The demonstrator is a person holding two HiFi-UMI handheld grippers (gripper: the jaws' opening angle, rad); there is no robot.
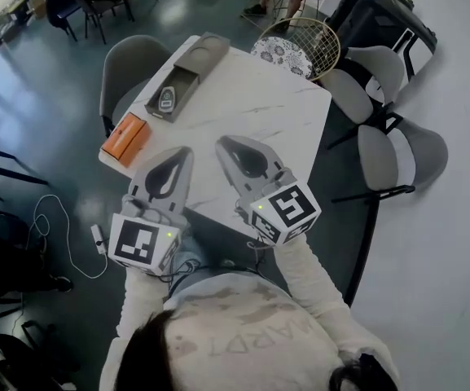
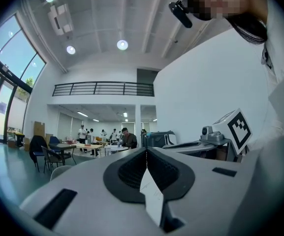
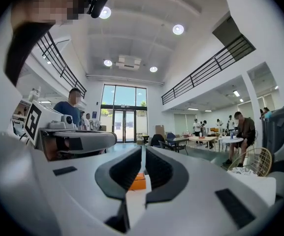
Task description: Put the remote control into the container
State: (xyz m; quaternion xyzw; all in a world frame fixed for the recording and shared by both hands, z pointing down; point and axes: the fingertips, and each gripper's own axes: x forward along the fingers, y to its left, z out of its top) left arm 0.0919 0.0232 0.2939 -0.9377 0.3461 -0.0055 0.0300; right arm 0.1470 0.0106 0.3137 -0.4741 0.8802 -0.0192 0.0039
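Grey container [image 1: 183, 82] holds the remote control [image 1: 166, 99], so left gripper [image 1: 186, 153] and right gripper [image 1: 222, 145] hang clenched, empty, well short of it.

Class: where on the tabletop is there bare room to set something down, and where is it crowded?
Bare: the table right of the container, up to its right edge. Crowded: the left edge, with container and orange box.

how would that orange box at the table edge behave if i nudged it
The orange box lies flat, so it would likely slide, not tip. It sits at the edge of the table, so an outward push could drop it. Probably stiff and light.
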